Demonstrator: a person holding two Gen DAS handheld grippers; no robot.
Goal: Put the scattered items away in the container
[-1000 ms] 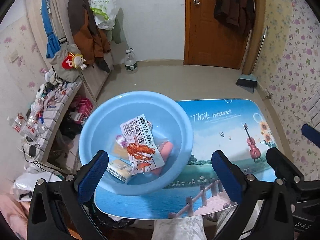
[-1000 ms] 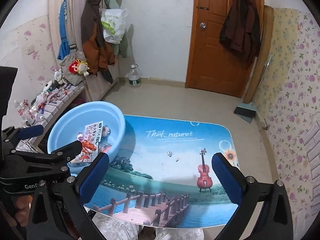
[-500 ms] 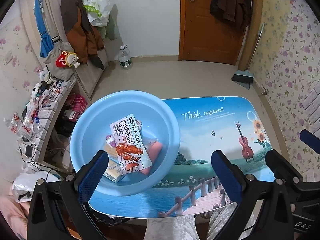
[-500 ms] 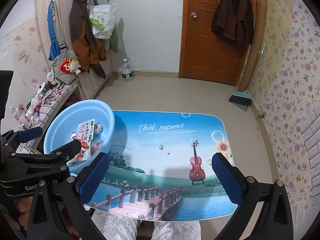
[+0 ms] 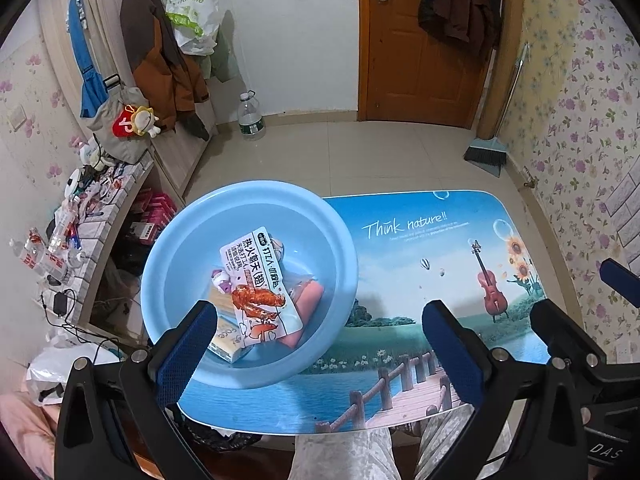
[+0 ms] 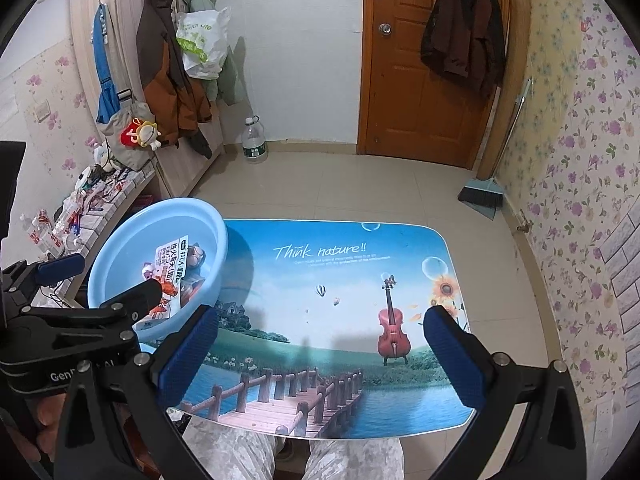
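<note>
A round light-blue plastic basin [image 5: 256,216] sits on the left end of a low bench [image 5: 440,248] whose top is printed with a blue landscape, a violin and the words "Think nature!!". The basin overhangs the bench's left edge. Inside it lies a white snack packet [image 5: 260,280] printed with red chicken wings and black Chinese lettering, slanted across the bottom. Under and beside the packet are a pale yellow box [image 5: 228,340], an orange-red sausage-like stick [image 5: 310,298] and a small purple-and-white item [image 5: 222,280]; their exact kind is hard to tell.

The left claw [image 5: 320,352] hangs above the near edge of the bench with its blue-padded fingers [image 5: 186,350] spread wide and nothing between them; the left finger lies over the basin's near rim in the view. The right claw [image 6: 320,356] hovers over the middle of the bench, likewise wide and holding nothing. In the right wrist view the left claw's black frame shows at the lower left, in front of the basin [image 6: 132,240].

The printed top of the bench [image 6: 340,280] carries only the basin. Beyond it are a tiled floor [image 6: 320,184], a clear plastic water bottle [image 6: 255,146] by the wall, a wooden door [image 6: 416,80] and a broom [image 6: 484,192] leaning on the flowered wallpaper.
</note>
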